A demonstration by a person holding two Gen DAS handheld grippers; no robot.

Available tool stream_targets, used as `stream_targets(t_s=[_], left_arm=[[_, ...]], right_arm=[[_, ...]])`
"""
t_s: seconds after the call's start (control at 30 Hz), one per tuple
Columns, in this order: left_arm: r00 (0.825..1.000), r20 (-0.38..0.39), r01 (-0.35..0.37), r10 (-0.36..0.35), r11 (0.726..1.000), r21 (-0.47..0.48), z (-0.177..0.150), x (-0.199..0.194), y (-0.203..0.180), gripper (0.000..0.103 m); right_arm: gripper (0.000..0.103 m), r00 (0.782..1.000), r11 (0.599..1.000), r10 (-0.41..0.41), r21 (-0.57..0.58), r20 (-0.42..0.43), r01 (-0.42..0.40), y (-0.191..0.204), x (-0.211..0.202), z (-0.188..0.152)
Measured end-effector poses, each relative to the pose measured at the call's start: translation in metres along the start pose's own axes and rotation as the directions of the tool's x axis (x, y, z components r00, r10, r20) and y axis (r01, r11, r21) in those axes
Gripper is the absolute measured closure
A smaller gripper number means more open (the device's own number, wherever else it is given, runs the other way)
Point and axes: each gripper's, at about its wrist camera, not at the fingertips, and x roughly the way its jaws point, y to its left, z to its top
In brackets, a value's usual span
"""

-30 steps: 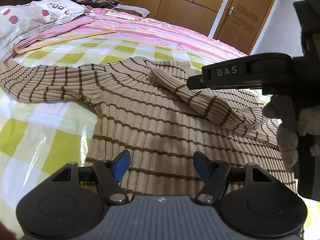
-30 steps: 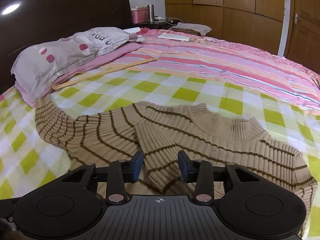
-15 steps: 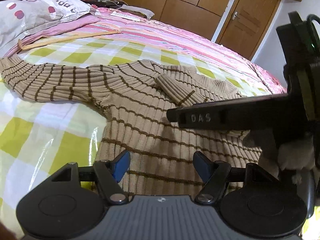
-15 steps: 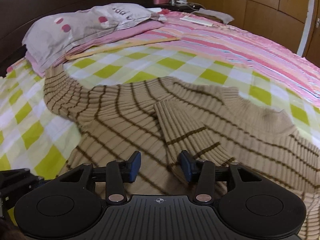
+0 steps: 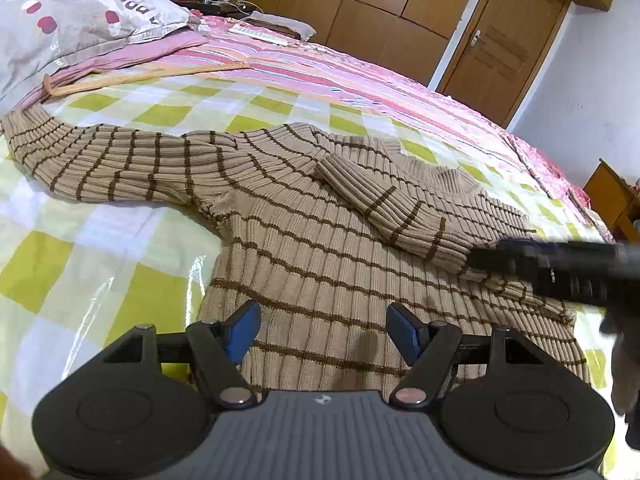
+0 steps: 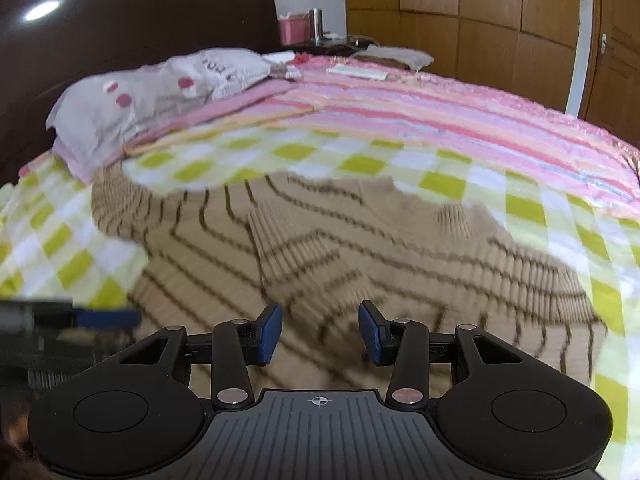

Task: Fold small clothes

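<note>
Striped beige sweater [image 5: 320, 248] spread flat on checked bed [image 5: 100, 248], one sleeve folded across chest, just beyond left gripper [image 5: 322, 330], wide and empty, right gripper [image 6: 319, 332] half-open, holding nothing.

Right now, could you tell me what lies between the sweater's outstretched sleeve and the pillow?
In the left wrist view, only checked bedsheet lies between the outstretched sleeve and the pillow.

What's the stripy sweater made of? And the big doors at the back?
The sweater looks like soft ribbed knit, maybe wool or acrylic: raised ridges run along it, with thin brown stripes across tan. The doors look like wood or wood veneer with a smooth, slightly glossy finish: orange-brown panels with grain.
</note>
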Motion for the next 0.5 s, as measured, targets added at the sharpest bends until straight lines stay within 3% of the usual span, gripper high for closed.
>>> stream_targets(t_s=[0.1,0.23,0.33,0.5], left_arm=[[1.000,0.002,-0.007,0.007,1.000,0.013,-0.001,0.000,-0.002,0.028],[1.000,0.007,-0.021,0.021,0.999,0.037,-0.003,0.000,-0.005,0.028],[1.000,0.007,-0.022,0.022,0.999,0.043,-0.003,0.000,-0.006,0.028],[1.000,0.010,-0.016,0.015,0.999,0.034,-0.002,-0.001,-0.004,0.028]], right_arm=[[0.061,0.996,0.997,-0.079,-0.008,-0.044,0.079,-0.008,0.008,-0.007],[0.061,0.977,0.976,-0.197,0.080,-0.087,0.204,-0.031,0.021,-0.006],[0.061,0.982,0.980,-0.181,0.073,-0.055,0.184,-0.031,0.011,-0.003],[0.061,0.994,0.991,-0.108,-0.081,-0.012,0.107,0.002,0.007,0.004]])
